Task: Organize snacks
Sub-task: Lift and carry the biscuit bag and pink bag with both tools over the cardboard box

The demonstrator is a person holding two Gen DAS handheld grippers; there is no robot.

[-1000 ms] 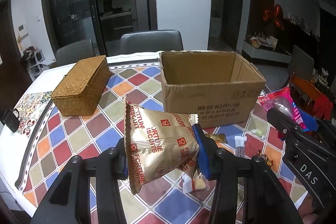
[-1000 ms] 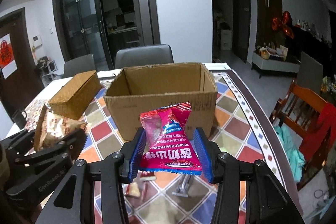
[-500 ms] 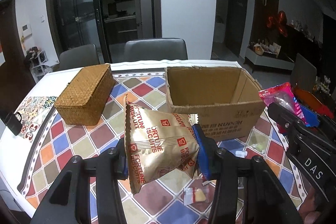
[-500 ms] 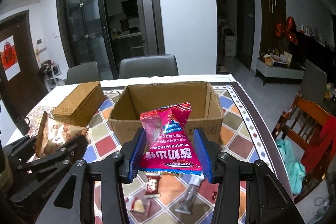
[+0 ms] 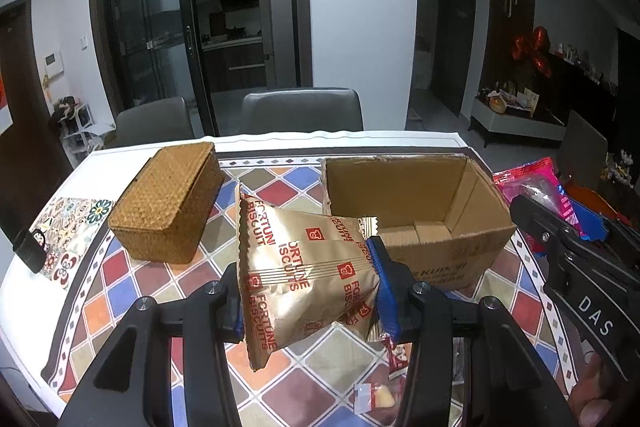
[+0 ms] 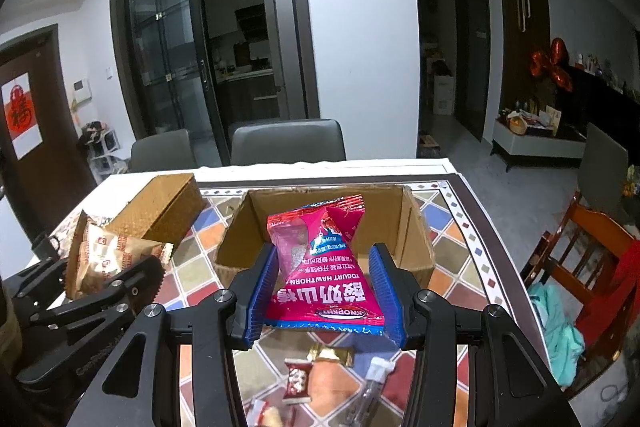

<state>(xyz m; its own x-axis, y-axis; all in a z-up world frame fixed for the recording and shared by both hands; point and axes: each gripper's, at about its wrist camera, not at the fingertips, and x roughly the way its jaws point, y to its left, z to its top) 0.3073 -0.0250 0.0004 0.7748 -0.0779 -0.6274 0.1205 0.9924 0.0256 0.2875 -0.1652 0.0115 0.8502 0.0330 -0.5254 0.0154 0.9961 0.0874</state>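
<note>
The left gripper has its jaws clamped on a gold Fortune Biscuits bag, held above the counter before the open cardboard box. The right gripper has its jaws clamped on a pink yogurt hawthorn packet beside it.

Foil, cardboard and wicker

Glossy gold foil biscuit bag; shiny pink plastic snack packet; matt, rough-edged cardboard box; coarse woven wicker basket; smooth tablecloth.

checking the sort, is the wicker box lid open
No, the wicker box sits closed, its woven lid flat on top.
</note>
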